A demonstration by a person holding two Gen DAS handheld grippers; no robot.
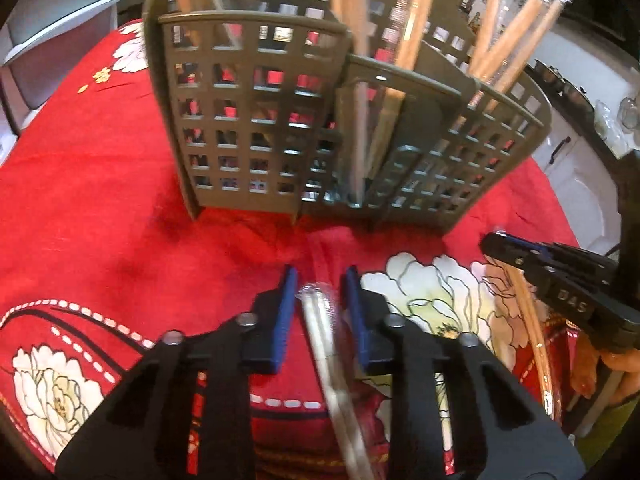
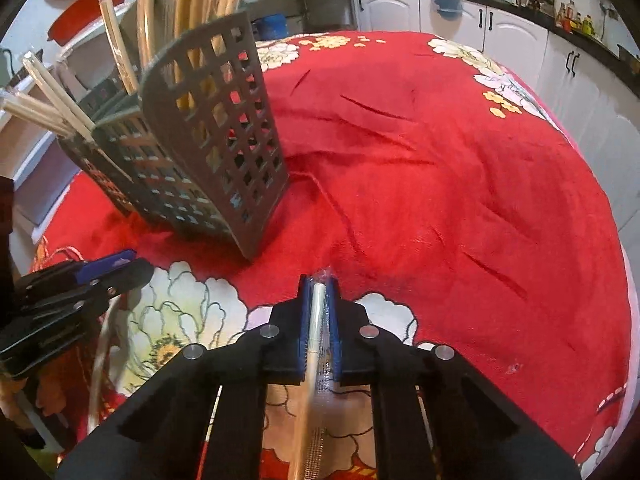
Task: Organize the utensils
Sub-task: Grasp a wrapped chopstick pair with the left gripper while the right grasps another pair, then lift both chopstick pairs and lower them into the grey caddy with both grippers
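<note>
Right gripper [image 2: 319, 316] is closed on a wrapped chopstick pair [image 2: 316, 344], the blue pads pressed against the plastic sleeve, whose tip pokes out just past the fingertips. It hangs above the tabletop [image 2: 460, 184], near and to the right of the caddy [image 2: 208, 148]. Left gripper [image 1: 318, 312] is partly open around another wrapped pair [image 1: 324, 344]; gaps show on both sides of the sleeve, so I judge it ungripped, though whether the pair rests on a pad I cannot tell. This pair is blurred.

Beyond the left gripper stands the grey lattice caddy [image 1: 256, 120], upright on the red flowered cloth, with several wooden-handled and wrapped sticks [image 1: 504, 40] already standing in its compartments, leaning at angles.

By my reading the task is well along: most pieces are housed, and at least these two pairs remain to be dropped in. More loose items may lie near the right gripper in the left view, but that corner is too unclear to say.
</note>
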